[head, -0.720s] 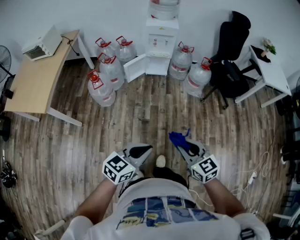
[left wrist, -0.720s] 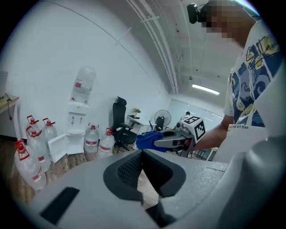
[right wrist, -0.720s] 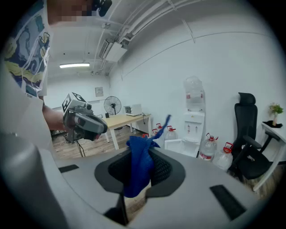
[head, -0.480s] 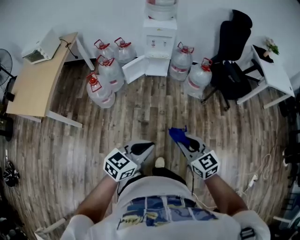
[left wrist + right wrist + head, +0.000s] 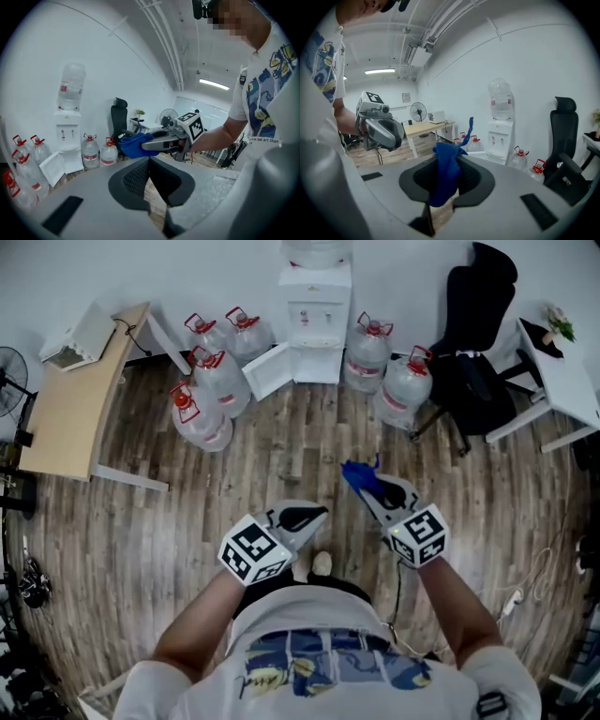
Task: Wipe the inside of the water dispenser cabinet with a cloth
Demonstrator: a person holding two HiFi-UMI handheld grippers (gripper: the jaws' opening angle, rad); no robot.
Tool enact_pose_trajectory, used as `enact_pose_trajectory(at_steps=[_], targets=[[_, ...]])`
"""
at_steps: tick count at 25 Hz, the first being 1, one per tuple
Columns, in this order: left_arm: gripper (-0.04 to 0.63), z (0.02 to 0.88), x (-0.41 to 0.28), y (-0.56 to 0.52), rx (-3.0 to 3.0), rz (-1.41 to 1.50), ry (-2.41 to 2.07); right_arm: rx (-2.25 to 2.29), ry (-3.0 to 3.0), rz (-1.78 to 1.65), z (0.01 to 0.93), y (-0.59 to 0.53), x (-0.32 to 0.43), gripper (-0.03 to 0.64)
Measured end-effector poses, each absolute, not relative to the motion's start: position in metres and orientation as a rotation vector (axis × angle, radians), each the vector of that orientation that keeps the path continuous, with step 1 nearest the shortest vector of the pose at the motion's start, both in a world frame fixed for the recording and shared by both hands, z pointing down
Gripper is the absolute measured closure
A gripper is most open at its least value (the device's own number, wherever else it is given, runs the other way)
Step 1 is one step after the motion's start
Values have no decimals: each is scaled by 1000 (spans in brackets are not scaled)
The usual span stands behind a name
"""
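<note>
The white water dispenser [image 5: 317, 296] stands against the far wall with its lower cabinet door [image 5: 268, 372] swung open to the left. It is far from both grippers. My right gripper [image 5: 356, 475] is shut on a blue cloth [image 5: 360, 478], which hangs crumpled between the jaws [image 5: 446, 174] in the right gripper view. My left gripper [image 5: 313, 517] is held beside it, jaws shut with nothing in them [image 5: 149, 165]. The left gripper view shows the dispenser [image 5: 68, 125] at the left and the cloth [image 5: 136, 145] in the other gripper.
Several large water jugs [image 5: 204, 390] stand left of the dispenser and more jugs [image 5: 404, 390] to its right. A black office chair [image 5: 476, 352] and a white table [image 5: 561, 371] are at the right. A wooden desk [image 5: 77, 395] is at the left, and cables [image 5: 525, 592] lie on the floor.
Both grippers have shifted a little forward and to the right over the floor, the cloth still held. The view has moved closer to the dispenser.
</note>
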State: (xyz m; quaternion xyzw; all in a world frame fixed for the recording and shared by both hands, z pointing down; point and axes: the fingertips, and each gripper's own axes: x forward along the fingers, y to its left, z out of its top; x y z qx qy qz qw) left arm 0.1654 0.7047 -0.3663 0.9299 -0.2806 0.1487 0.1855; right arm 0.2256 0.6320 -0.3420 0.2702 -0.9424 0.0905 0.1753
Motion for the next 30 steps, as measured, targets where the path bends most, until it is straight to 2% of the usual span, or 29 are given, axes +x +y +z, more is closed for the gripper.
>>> enact_pose_trajectory(at_steps=[6, 24, 30], targets=[[593, -363, 158, 661, 2625, 412, -734, 814, -2682, 279, -339, 579, 197, 548], [593, -343, 45, 437, 2627, 372, -538, 1000, -2547, 408, -308, 357, 85, 548], [592, -328, 36, 384, 2603, 371, -560, 1003, -2544, 413, -295, 296, 69, 548]])
